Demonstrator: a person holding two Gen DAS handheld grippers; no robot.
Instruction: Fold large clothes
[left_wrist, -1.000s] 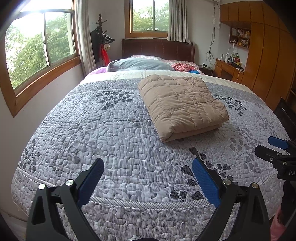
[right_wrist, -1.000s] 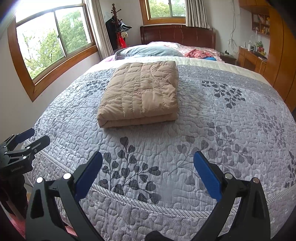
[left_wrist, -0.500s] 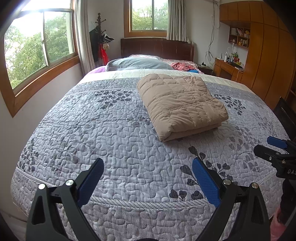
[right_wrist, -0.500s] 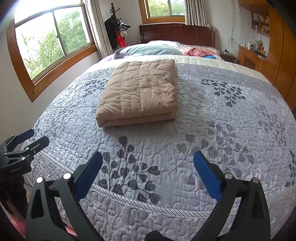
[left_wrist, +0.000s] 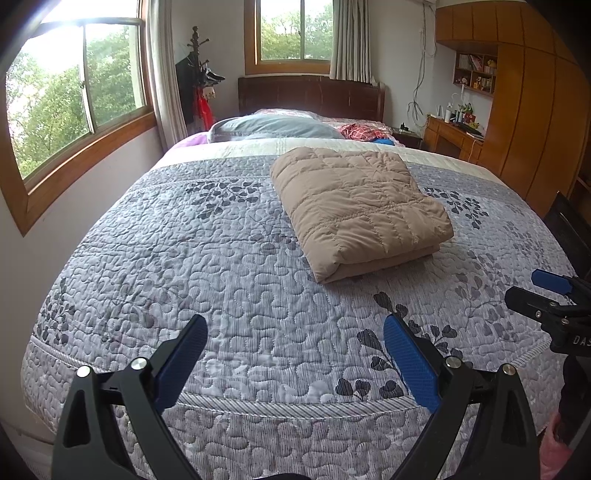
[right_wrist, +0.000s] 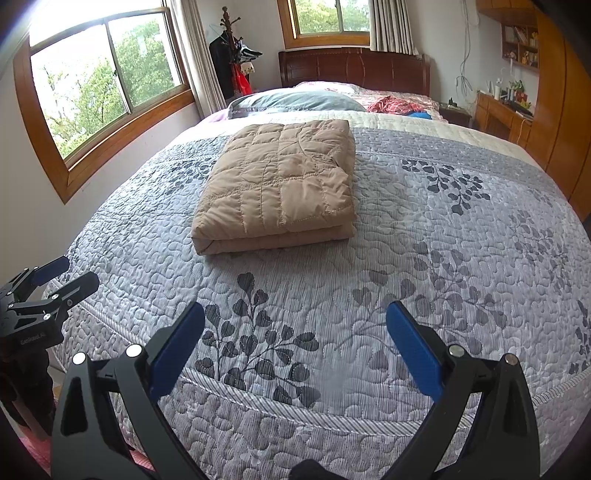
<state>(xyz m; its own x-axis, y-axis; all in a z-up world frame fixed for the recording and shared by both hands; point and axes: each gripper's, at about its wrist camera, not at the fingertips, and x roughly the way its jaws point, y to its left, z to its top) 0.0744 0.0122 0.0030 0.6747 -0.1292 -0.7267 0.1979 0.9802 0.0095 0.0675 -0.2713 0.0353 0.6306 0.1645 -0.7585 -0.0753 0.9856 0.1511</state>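
Tan quilted jacket (left_wrist: 360, 210) lies folded mid-bed (left_wrist: 221, 258), long axis toward headboard, well ahead of both. Left gripper (left_wrist: 295, 363) & right gripper (right_wrist: 295, 349) wide, empty, at foot edge; roughly equidistant.

Soft daylight from the windows (left_wrist: 79, 99), glare top-left (blown out), fisheye-bent edges, dark corners
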